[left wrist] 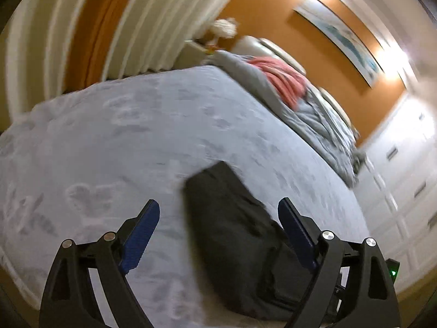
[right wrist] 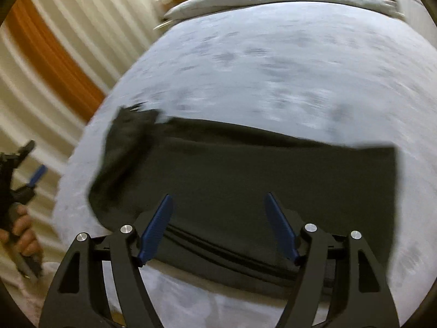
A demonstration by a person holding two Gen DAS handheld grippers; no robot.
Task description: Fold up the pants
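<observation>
The right hand-held gripper (right wrist: 218, 205) hangs above the pants (right wrist: 245, 180) with its blue pads (right wrist: 157, 229) spread wide and nothing between them; they do not press on the cloth. The left hand-held gripper (left wrist: 218, 213) is likewise wide open and empty, its pads (left wrist: 139, 235) clear of the fabric, the right one showing in front of the dark cloth.

The pants are dark, folded into a flat, roughly rectangular bundle, and lie on the bed (right wrist: 273, 68) near its close edge. In the right wrist view the bundle stretches across the frame, with a doubled seam or layered edge along the near side, and a rumpled end at the left. In the left wrist view the bundle runs away from the camera, between the pads and a little to the right.

At the left edge of the right wrist view a hand (right wrist: 23, 235) grips the left gripper's handle, held off the side of the bed, well apart from the pants.

The bed has a pale blue patterned cover. At its far end lie a grey duvet (left wrist: 314, 109) and a pink cloth (left wrist: 284, 76) on it. Beyond are cream curtains (left wrist: 153, 22), an orange wall (left wrist: 262, 13) with a framed picture (left wrist: 341, 35), and white drawers (left wrist: 404, 169) at the right. Both views are blurred.
</observation>
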